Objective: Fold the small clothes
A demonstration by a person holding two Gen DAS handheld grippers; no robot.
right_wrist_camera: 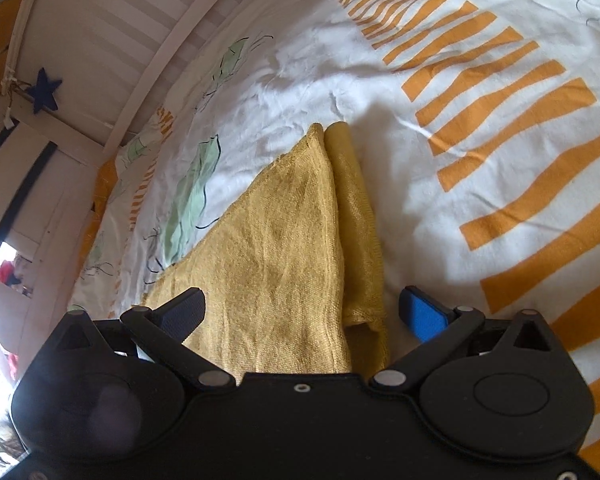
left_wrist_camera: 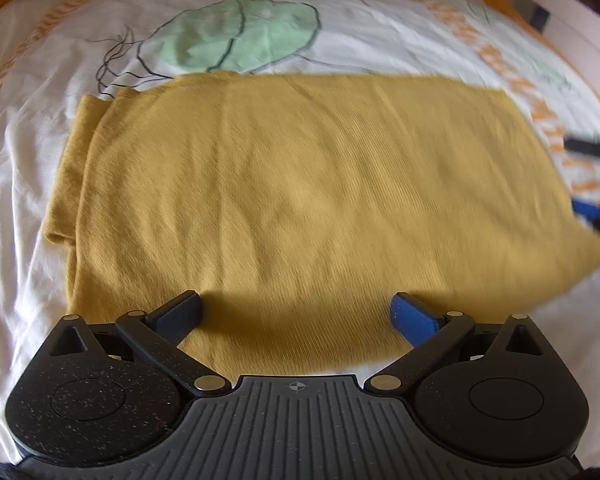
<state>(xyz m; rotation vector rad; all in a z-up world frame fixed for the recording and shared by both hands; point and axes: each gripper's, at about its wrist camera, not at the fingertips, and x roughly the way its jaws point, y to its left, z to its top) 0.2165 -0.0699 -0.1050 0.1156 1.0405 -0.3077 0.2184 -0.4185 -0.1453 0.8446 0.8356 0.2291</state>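
Observation:
A mustard-yellow knit garment lies flat on the bed, folded into a wide rectangle with a sleeve edge showing at its left side. My left gripper is open and empty, just above the garment's near edge. My right gripper is open and empty over one end of the garment, where a folded sleeve lies along its right side. The right gripper's fingers also show at the right edge of the left wrist view.
The garment rests on a white bed cover printed with green leaves and orange stripes. A white slatted bed rail with a blue star runs along the far side in the right wrist view.

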